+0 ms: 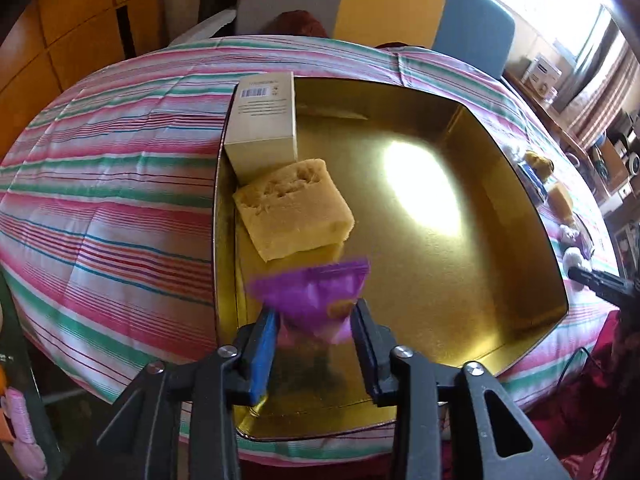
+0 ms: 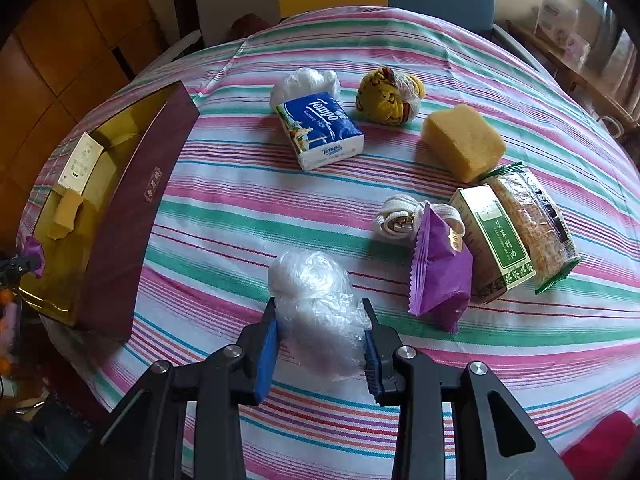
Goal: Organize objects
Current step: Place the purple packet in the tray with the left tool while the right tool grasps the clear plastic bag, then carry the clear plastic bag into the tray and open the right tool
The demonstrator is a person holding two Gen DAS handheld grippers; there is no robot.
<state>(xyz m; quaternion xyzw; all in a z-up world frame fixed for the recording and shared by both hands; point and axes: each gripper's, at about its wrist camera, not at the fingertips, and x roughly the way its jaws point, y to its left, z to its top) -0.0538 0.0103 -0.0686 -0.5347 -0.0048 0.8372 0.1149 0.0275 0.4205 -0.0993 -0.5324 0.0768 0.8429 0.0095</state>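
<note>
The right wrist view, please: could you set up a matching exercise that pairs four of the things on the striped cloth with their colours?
Things:
1. Tempo tissue pack
2. sponge
3. snack packet lying beside the tea box
4. crumpled plastic bag between the right gripper's fingers

Colours:
A. clear
B. purple
C. blue and white
D. yellow

Pairs: 1-C, 2-D, 3-B, 4-A

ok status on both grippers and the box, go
Left gripper over gold box, purple packet between jaws. Right gripper shut on plastic wad. Box holds sponge and carton; rest of floor unobstructed.
</note>
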